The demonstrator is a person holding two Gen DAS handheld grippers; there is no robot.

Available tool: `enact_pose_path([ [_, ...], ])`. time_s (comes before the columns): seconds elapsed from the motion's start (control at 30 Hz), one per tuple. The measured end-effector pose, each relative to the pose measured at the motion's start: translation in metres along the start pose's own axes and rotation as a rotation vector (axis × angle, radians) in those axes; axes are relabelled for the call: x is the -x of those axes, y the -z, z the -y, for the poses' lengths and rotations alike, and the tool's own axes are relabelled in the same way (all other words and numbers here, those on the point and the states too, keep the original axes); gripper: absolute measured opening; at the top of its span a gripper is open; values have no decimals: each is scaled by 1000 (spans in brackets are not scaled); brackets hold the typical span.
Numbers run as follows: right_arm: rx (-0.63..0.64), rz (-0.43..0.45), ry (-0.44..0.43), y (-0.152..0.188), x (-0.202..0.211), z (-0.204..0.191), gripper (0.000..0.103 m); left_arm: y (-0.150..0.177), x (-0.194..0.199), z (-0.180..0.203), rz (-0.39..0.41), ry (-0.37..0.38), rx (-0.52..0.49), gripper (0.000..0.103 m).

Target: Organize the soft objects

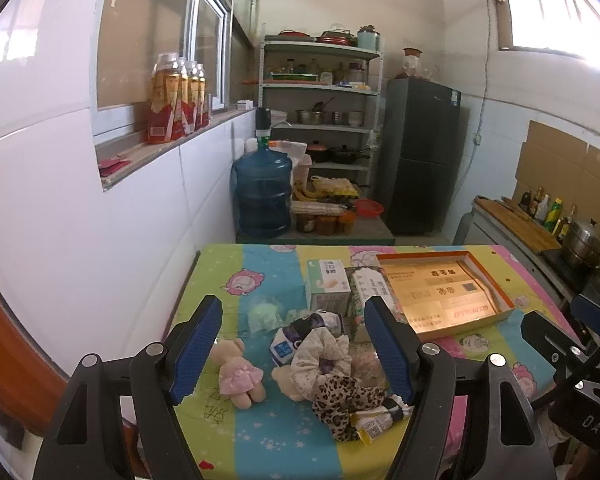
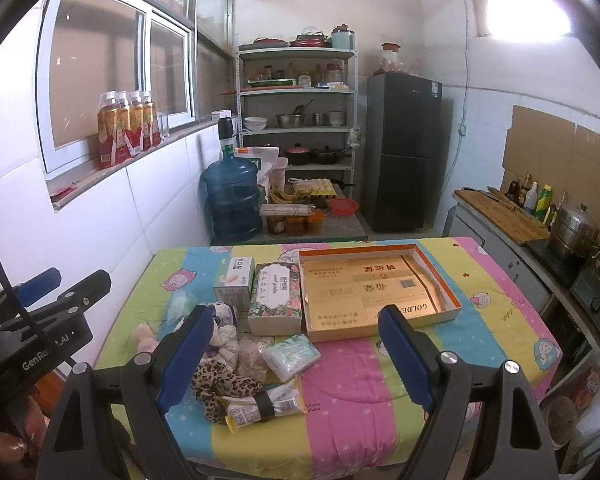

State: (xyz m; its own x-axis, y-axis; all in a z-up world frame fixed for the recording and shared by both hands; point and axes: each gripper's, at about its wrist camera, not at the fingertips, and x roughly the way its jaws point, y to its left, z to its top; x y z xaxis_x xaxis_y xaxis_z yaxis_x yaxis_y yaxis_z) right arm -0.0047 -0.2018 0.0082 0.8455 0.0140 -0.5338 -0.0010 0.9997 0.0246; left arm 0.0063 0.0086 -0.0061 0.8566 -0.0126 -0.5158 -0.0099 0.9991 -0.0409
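Soft objects: heaped on table, near edge — tray beyond, to right.
Left wrist: left gripper spread wide, empty, heap straight ahead between fingers.
Right wrist: right gripper spread, empty — heap toward its left finger; tray ahead.

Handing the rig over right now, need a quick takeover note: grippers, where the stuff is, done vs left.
Left gripper: open, empty, hovering over the pile.
Right gripper: open, empty, over the table's near edge.
Soft things sit heaped at near left of the table: small bear in pink dress, floral scrunchie, leopard scrunchie, tissue pack, plus snack packets.
Open gold tray at far right holds nothing.
Done: nothing sorted yet.
Left: probably move each soft item into the tray.
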Motion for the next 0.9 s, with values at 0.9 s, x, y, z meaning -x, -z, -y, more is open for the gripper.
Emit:
enact_pose_path([
  [0.9, -9, -19, -31, 0, -12, -3, 85, 2, -10, 2, -21, -3, -1, 75],
])
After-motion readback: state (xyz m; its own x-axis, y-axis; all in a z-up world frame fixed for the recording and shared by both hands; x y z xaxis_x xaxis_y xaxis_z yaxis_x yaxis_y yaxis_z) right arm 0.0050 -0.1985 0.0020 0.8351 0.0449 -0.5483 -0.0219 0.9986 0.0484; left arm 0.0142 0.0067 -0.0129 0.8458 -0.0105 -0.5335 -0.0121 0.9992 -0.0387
